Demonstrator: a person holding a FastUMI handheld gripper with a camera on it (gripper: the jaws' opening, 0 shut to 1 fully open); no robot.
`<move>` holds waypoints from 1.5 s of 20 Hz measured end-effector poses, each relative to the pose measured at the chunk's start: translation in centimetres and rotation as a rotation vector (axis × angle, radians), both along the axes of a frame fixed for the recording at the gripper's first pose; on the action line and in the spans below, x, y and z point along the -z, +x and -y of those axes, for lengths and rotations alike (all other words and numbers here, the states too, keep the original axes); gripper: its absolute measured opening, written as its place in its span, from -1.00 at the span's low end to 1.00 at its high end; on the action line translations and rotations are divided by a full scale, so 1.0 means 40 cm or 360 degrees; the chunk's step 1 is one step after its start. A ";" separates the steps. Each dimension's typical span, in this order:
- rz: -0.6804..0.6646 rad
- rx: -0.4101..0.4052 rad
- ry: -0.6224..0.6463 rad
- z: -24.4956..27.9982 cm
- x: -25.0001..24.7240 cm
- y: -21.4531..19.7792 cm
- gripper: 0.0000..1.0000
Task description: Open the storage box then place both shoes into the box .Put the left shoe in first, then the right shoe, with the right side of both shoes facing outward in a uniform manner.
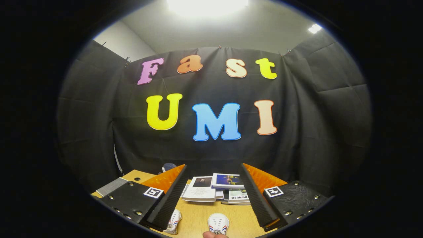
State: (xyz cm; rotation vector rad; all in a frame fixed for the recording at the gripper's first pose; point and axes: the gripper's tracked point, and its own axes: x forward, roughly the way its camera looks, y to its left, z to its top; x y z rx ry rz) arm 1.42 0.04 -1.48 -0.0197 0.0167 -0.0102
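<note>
The gripper (211, 195) hangs with its fingers spread and empty above the table (198, 218), two shoes (218, 223) lie just below between them, books (213, 190) beyond, so I judge the first step, opening the box, is not yet begun.

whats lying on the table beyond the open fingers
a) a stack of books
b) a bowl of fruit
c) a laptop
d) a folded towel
a: a stack of books lies on the table beyond the gripper, whose fingers stand open and hold nothing; two shoes sit nearer, low between them.
</note>
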 end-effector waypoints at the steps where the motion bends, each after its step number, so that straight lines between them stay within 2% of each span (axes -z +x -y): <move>1: -0.0006 -0.0003 0.0002 -0.002 0.005 0.003 0.91; 8: -0.0066 -0.0026 0.0030 -0.005 0.045 0.027 0.91; 14: -0.0175 -0.0132 0.0098 -0.037 0.117 0.057 0.91; 19: -0.0313 -0.0307 0.0264 -0.115 0.204 0.091 0.92; 22: -0.0449 -0.0512 0.0424 -0.206 0.269 0.102 0.92; 24: -0.0561 -0.0599 0.0490 -0.246 0.325 0.101 0.92; 28: -0.0699 -0.0700 0.0538 -0.322 0.398 0.110 0.92; 30: -0.0771 -0.0756 0.0623 -0.361 0.423 0.111 0.92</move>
